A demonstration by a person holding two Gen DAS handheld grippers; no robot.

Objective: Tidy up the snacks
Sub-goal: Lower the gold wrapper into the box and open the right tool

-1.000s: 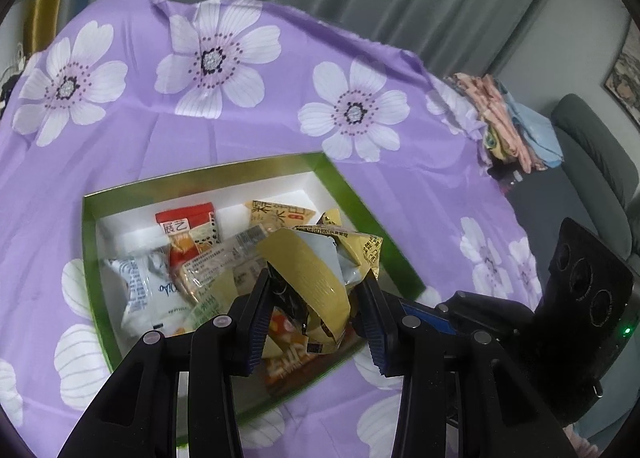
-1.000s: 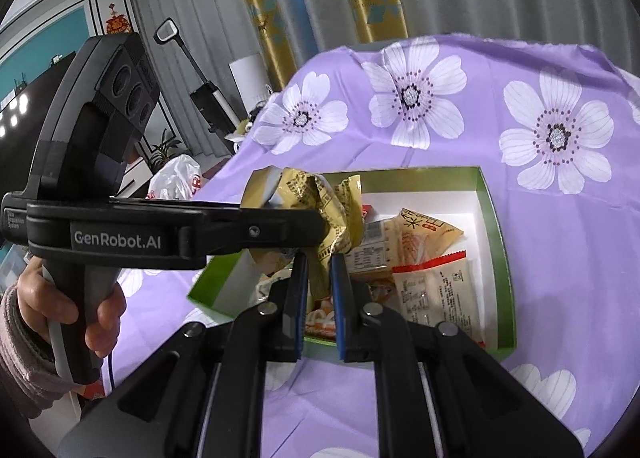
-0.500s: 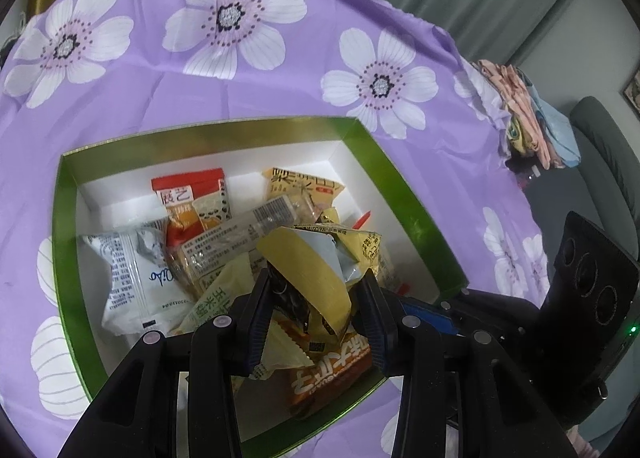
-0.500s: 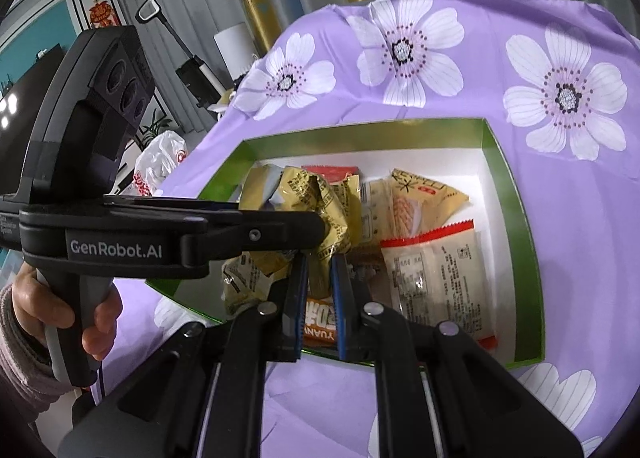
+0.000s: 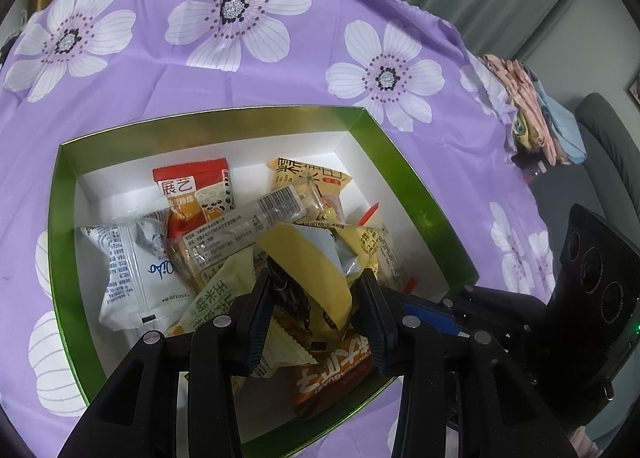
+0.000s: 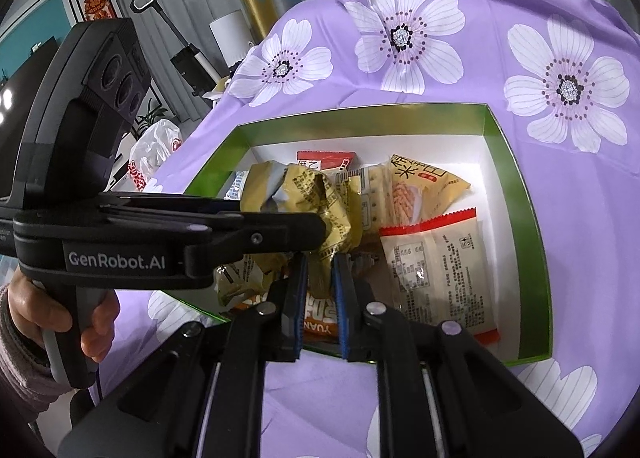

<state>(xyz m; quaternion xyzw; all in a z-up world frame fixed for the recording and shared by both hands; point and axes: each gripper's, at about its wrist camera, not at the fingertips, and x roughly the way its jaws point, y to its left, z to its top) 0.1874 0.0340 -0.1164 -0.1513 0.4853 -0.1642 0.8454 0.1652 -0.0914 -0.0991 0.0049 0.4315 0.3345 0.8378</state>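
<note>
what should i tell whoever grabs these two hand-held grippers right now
Left hand-held gripper: shut on the crumpled yellow snack packet, held over the green box.
Right hand-held gripper: pinching the same packet's lower edge, jaws nearly shut.
Things: several packets already lie in the box, among them a white one and a red-edged one.
Done: those packets are in.
Left: probably release the yellow packet into the box; no other loose snacks show on the purple cloth.
</note>
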